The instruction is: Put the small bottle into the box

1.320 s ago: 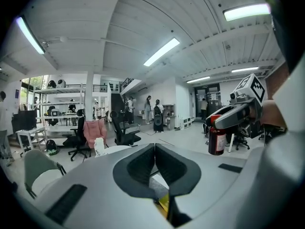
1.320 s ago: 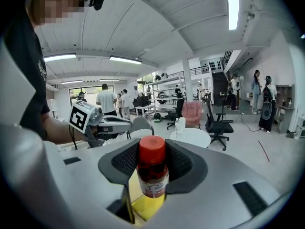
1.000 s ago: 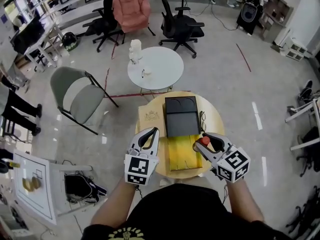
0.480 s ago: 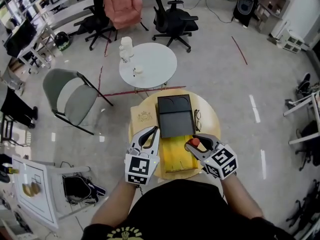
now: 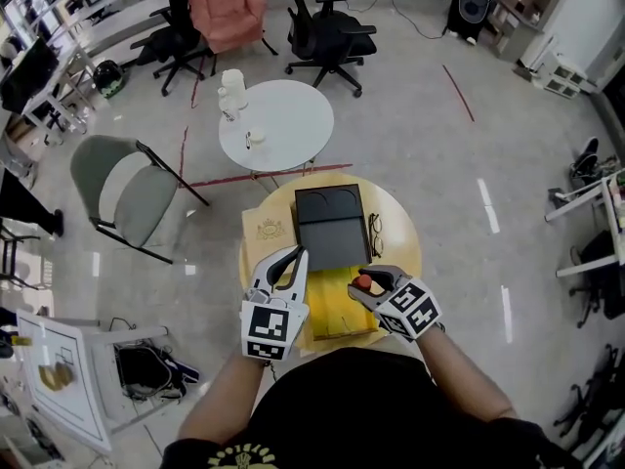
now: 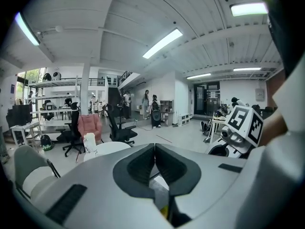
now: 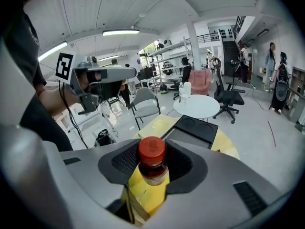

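Note:
A small bottle with a red cap and dark contents stands upright between the jaws of my right gripper, which is shut on it. In the head view the bottle and right gripper hang over the right side of the open box, whose inside is lined yellow and whose black lid lies folded back. The yellow lining shows just beneath the bottle. My left gripper hovers at the box's left edge, its jaws closed together on nothing.
The box rests on a small round wooden table with a pair of glasses at its right. A white round table holding cups stands beyond, with a grey folding chair to the left and office chairs further back.
My right gripper has carried the bottle leftward, from the box's right edge to over the yellow interior. The left gripper has stayed put.

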Demonstrator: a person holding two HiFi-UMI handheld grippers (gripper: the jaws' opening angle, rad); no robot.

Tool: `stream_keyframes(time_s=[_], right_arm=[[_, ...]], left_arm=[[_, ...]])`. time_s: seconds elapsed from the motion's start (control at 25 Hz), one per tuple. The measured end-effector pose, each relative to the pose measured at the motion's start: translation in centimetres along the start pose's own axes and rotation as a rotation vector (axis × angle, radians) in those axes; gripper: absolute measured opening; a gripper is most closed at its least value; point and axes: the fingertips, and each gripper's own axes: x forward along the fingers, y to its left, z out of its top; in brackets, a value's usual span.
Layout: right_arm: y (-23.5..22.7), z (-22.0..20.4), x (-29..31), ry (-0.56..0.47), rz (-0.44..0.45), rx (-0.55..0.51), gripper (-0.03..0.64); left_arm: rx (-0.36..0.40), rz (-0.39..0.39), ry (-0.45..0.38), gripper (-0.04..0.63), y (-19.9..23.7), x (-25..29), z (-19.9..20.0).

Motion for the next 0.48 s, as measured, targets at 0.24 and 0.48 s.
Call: stream_keyframes(time_s=[0.24, 0.48], right_arm=[[-1.3, -2.7, 1.7, 0.056, -0.004, 0.010, 0.169], [-2.2, -5.2, 4.3, 0.122, 0.016, 0.003, 0.170]], left_arm=[[-0.007, 0.001, 0.013, 0.020, -0.3, 0.7, -0.2], [-0.008, 0.022, 0.026, 0.020, 0.6, 1.0, -0.3]])
